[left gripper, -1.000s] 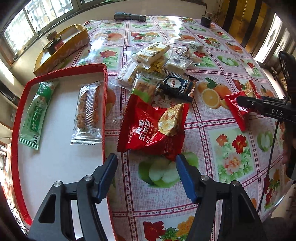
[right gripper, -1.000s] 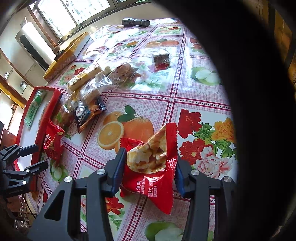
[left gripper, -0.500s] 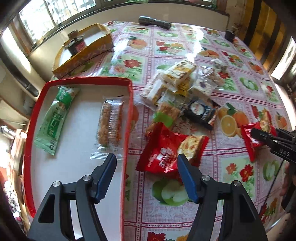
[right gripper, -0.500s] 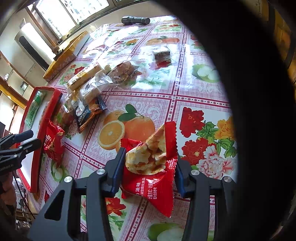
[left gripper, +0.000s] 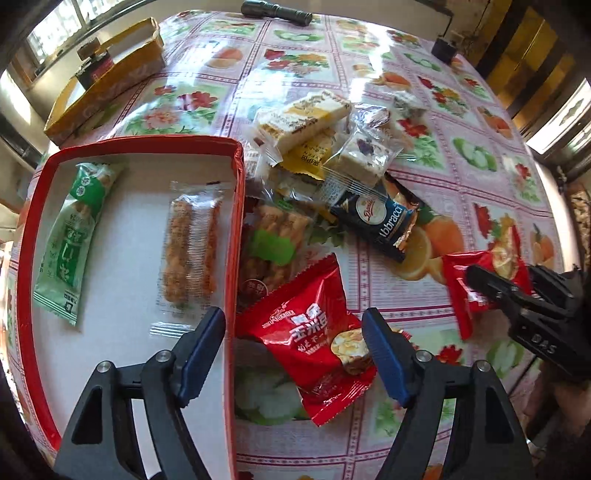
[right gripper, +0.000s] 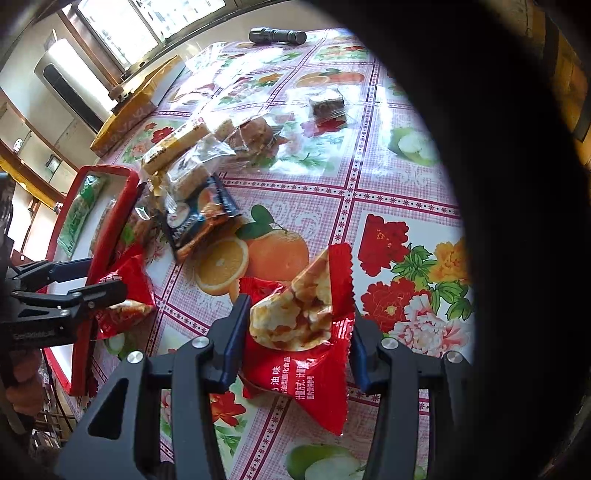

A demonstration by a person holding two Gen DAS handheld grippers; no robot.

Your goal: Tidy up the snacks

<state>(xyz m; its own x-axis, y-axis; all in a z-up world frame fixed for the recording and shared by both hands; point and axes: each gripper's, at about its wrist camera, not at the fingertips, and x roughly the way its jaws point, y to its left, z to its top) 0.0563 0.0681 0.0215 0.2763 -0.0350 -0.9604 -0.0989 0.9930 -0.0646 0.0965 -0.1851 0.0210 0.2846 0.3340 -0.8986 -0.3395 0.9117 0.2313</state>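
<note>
A red snack packet (left gripper: pixel 310 332) lies flat on the flowered tablecloth just right of the red-rimmed tray (left gripper: pixel 236 206). My left gripper (left gripper: pixel 295 350) hovers over it. Its jaws are opening, with the packet between them and neither blue pad pressing on it. A green packet (left gripper: pixel 74 229) and a clear packet of biscuit sticks (left gripper: pixel 192 243) lie in the tray. My right gripper (right gripper: pixel 295 325) is shut on a second red packet (right gripper: pixel 306 354), held off the cloth. That same right gripper (left gripper: pixel 517 291) shows at the right edge of the left wrist view.
A heap of wrapped snacks (left gripper: pixel 325 155) lies beyond the tray, with a dark blue packet (left gripper: pixel 376 218) at its near side. A yellow cardboard box (left gripper: pixel 107 81) and a black torch (left gripper: pixel 277 11) sit at the far edge. The table edge runs close on the right.
My left gripper has shifted toward the tray and its jaws have spread wider; the red packet now lies between them instead of ahead. The right gripper keeps still with its packet.
</note>
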